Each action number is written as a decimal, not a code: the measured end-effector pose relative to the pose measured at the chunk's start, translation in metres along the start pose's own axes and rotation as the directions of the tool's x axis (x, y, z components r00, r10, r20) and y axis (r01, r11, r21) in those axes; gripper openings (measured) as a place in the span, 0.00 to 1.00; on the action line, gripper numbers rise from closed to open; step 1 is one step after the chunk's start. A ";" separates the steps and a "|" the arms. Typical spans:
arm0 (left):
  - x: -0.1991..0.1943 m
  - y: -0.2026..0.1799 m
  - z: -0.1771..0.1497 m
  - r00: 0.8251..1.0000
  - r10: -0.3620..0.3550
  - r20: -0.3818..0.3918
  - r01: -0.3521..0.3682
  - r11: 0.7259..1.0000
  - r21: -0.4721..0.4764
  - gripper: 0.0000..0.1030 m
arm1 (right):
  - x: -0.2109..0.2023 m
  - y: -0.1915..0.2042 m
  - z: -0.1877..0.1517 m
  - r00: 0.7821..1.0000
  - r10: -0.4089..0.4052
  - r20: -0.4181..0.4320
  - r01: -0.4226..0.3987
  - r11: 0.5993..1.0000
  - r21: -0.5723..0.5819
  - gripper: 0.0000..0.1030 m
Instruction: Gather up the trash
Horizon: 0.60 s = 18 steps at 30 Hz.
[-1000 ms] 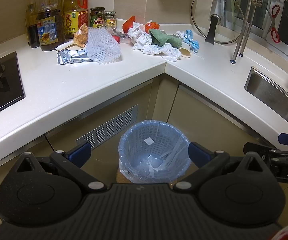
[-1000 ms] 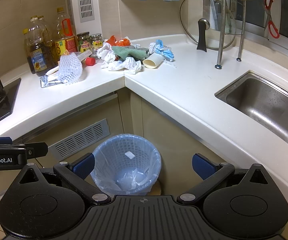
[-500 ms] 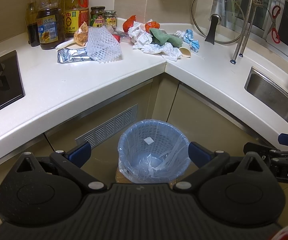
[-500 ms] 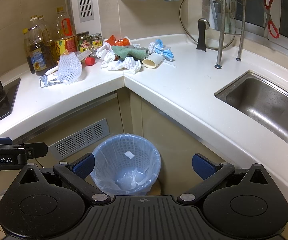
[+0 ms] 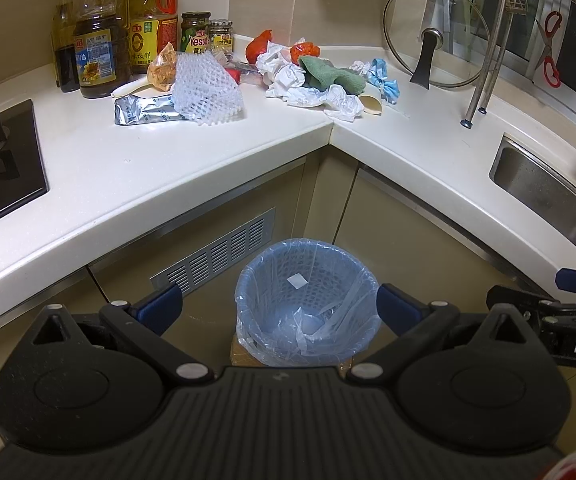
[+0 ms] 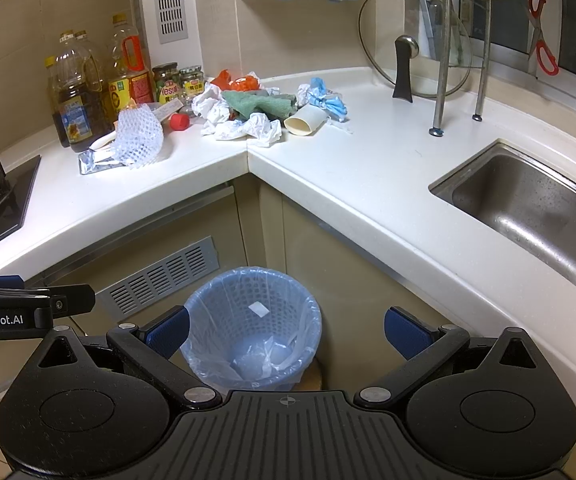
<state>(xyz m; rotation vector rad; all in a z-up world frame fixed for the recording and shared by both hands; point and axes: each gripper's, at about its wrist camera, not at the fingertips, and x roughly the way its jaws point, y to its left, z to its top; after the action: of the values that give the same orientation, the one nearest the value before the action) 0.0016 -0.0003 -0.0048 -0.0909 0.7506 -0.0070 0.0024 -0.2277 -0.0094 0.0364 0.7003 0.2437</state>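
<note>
1. Below, on the floor in the corner where the two runs of cabinet met, stood the blue mesh bin with a clear liner, and both claws hung over it.
2. The left gripper had its blue-padded fingers spread wide with nothing between them; the bin showed in the gap.
3. The right gripper was likewise spread wide and held nothing, with the bin just left of the middle of its gap.
4. Each claw appeared at the edge of the other's view, the two side by side and apart.
5. Something pale lay at the bottom of the liner, possibly crumpled plastic; the view was too poor to be sure.
6. The trash lay on the white counter, far from the claws, in the back corner.
7. On the left lay a white foam net partly over a silver foil wrapper, with an orange snack bag just behind.
8. Right of these was a heap of crumpled white paper with a green cloth on it, orange-red scraps behind, a paper cup on its side, and a blue and white wad at the right end.
9. A small red cap sat between the net and the heap.
10. Oil bottles and jars stood against the far wall, a hob at the left edge, a steel sink on the right.
</note>
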 end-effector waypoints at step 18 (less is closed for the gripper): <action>0.003 0.018 0.021 0.996 0.087 0.033 -0.079 0.976 -0.203 0.99 | 0.018 -0.024 0.032 0.985 0.144 0.100 -0.141 0.989 -0.032 1.00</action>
<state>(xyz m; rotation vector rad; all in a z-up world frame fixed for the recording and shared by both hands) 0.0179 0.0189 0.0068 -0.2521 0.7115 0.1505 0.0411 -0.2455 0.0013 0.0750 0.5936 0.3855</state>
